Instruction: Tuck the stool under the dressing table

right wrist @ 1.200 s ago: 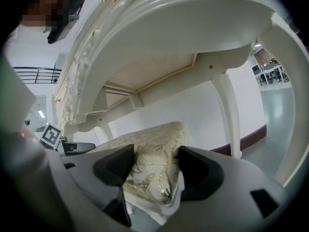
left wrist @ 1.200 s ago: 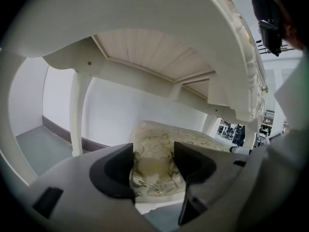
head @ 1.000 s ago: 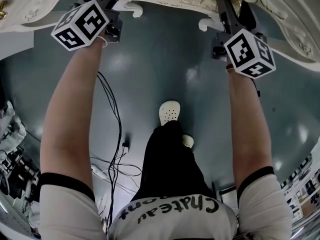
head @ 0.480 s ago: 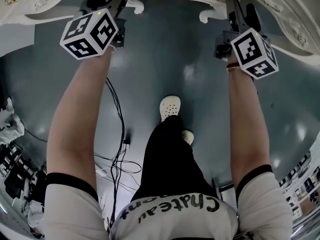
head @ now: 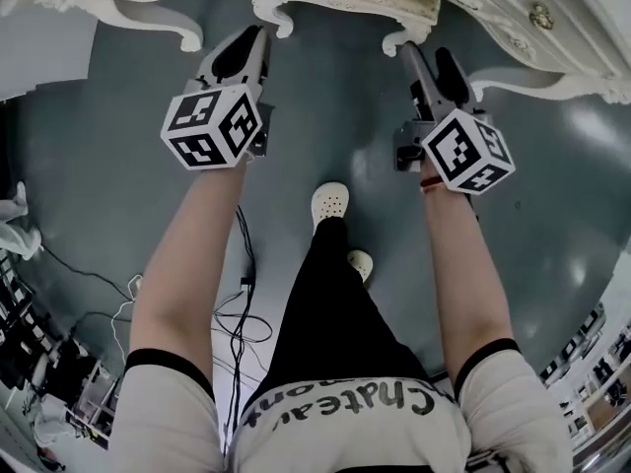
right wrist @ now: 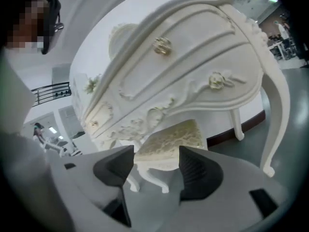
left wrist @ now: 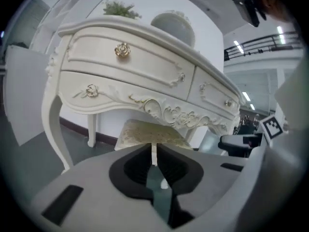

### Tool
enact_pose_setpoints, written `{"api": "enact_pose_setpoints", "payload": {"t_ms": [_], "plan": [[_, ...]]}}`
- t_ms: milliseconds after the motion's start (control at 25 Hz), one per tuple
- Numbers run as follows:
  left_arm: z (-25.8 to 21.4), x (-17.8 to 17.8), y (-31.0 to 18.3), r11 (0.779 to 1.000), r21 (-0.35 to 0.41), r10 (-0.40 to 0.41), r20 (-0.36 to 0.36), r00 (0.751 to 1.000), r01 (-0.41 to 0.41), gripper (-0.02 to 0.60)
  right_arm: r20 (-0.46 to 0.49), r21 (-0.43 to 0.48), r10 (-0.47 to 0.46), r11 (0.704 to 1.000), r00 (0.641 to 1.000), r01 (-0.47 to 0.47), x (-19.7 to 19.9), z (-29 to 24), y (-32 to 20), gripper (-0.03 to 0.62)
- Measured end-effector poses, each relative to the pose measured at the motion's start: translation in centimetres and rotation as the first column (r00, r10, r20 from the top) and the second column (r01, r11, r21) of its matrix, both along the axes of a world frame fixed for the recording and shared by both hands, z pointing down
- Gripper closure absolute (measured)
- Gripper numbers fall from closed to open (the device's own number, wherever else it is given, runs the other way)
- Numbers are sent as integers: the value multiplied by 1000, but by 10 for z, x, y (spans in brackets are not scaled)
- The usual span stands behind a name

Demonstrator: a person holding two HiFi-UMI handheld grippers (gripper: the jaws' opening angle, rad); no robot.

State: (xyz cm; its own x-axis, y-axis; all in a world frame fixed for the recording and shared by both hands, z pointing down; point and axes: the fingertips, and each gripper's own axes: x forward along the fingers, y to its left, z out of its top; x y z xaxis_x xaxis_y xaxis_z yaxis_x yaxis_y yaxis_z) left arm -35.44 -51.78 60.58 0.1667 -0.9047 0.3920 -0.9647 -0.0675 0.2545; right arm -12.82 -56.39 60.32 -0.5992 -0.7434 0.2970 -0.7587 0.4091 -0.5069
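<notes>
Now left tool (left wrist: 153, 151) just closed, empty; right tool (right wrist: 155, 166) apart; brocade stool (left wrist: 149, 133) under carved table (left wrist: 120, 66).

The bench (left wrist: 145, 71) is smooth, satin, cream-painted carved wood with shiny gold metal knobs (left wrist: 123, 50). The stool (left wrist: 145, 133) seat is patterned cream cloth. The floor (head: 325, 106) is glossy, smooth grey.

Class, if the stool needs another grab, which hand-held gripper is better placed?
Probably the right hand-held gripper: its jaws stand open, facing the stool. On the left hand-held gripper the jaws have just been closing, nothing between them.
</notes>
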Motion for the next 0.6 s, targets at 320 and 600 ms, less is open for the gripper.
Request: {"api": "enact_pose_setpoints", "payload": {"t_ms": [320,600], "plan": [[-145,97,74,994,74,96,-146,985,-86,538,105,-18,-211,977,972,214,12,-135,129,286],[-320,157,121,955,256,193,-154,969,-149,557,242,55,-205,979,948,198,57,-265,191,287]]}}
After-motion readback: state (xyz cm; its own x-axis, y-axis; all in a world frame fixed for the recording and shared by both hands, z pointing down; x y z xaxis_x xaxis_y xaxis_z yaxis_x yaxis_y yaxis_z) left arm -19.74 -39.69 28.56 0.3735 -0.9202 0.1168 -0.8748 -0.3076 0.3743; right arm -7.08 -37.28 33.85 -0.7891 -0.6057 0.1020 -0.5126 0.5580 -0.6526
